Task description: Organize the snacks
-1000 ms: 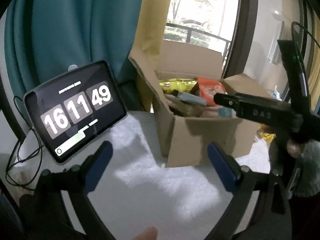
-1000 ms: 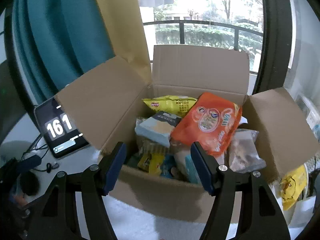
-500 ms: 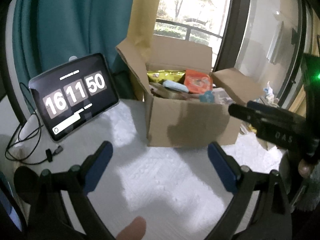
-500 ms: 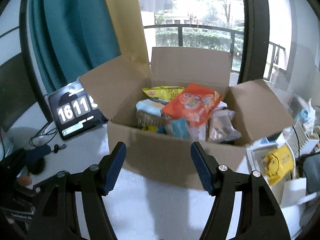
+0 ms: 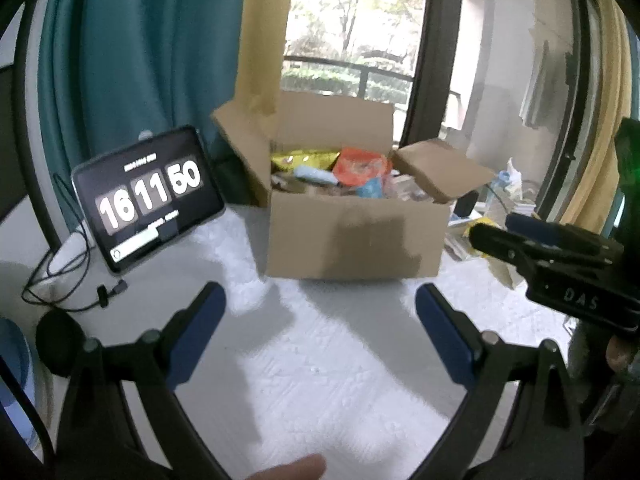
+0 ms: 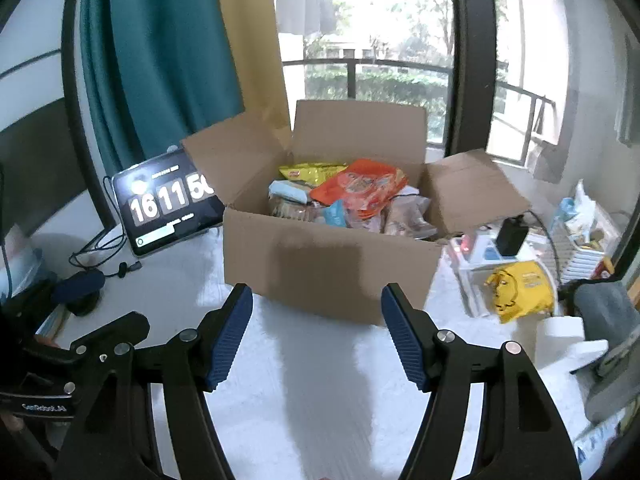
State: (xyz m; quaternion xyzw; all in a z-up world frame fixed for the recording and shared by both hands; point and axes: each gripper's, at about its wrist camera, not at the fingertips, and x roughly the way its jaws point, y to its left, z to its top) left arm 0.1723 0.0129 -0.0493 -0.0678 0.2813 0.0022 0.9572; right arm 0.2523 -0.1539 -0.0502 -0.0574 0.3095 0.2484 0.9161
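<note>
**Snack box open on worktop, both tools clear of it**

The cardboard box (image 6: 328, 264) sits on the white worktop (image 6: 320, 380) with all four flaps folded out. It is packed to the rim with snacks: an orange bag (image 6: 360, 186) lies on top near the middle, a yellow bag (image 6: 310, 171) sits behind it against the far wall, a pale blue packet (image 6: 289, 192) lies to the left, and a small blue packet (image 6: 335, 213) stands near the front wall. More wrapped items fill the right side; their labels are too blurred to read.

Your right gripper (image 6: 316, 332) is held in front of the box's near wall, not touching it, jaws spread wide and holding nothing. Your left gripper (image 5: 320, 336) is held further back over bare worktop, jaws likewise spread wide and holding nothing. In the left wrist view the right gripper shows at the right edge, near the box's front right corner.

Left of the box, a tablet (image 6: 168, 206) leans upright showing a clock reading 16 11 50; the box's left flap overlaps its corner in the right wrist view. Cables (image 5: 60, 276) trail from it across the worktop. Behind hang a teal curtain (image 6: 160, 60) and a yellow curtain (image 6: 248, 40). Right of the box lie a crumpled yellow bag (image 6: 520, 288) and assorted clutter.
</note>
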